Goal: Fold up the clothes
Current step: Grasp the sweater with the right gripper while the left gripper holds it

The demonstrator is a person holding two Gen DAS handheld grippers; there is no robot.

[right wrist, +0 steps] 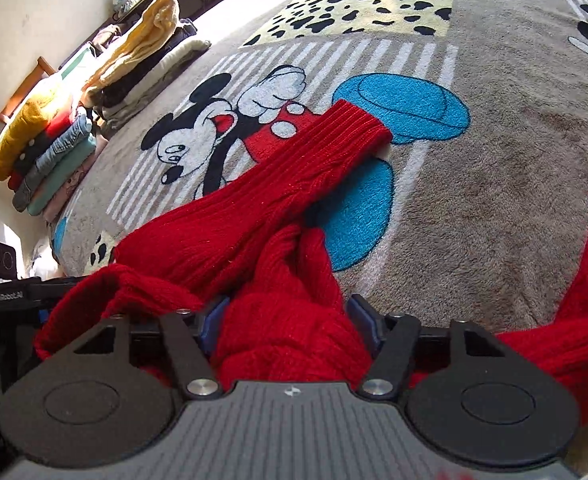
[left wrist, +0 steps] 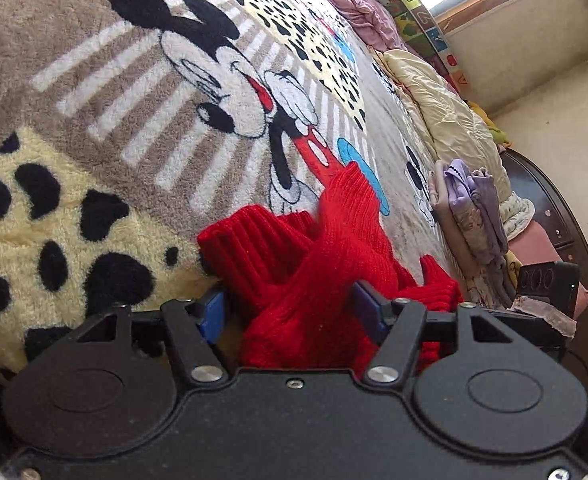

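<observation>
While both grippers sit low over the bed, the red sweater [left wrist: 325, 248] bunches right between them and spills forward from each. Left gripper [left wrist: 290, 312]: jaws part-spread with a thick wad of red knit packed in the gap; blue pads [left wrist: 212, 314] touch the cloth on both sides, so I read it as clamped on the sweater. From this gripper the knit runs forward and slightly right, one ribbed cuff end lying just left of the jaws, another limb crossing over it toward the blue patch of the cartoon blanket [left wrist: 94, 60].

Right gripper [right wrist: 288, 320]: same story, jaws stood apart around a fat bundle of red knit, gripping it. One sleeve [right wrist: 294, 168] stretches away from this gripper, long axis forward and a bit right, cuff resting flat on the blanket at the blue patch. More red hangs off to the right edge of that view. Both hands are equally near; each holds its own bunch.

Sweater is crumpled, not flat and not a neat packet. That fits either a garment being spread for folding or one mid-fold being gathered; can't settle which.

No real containers. Folded stack of clothes [right wrist: 50, 148] sits at the bed's far left edge in the right view; a smaller lilac folded pile [left wrist: 469, 216] sits at the bed's right edge in the left view, well apart from the sweater.
</observation>
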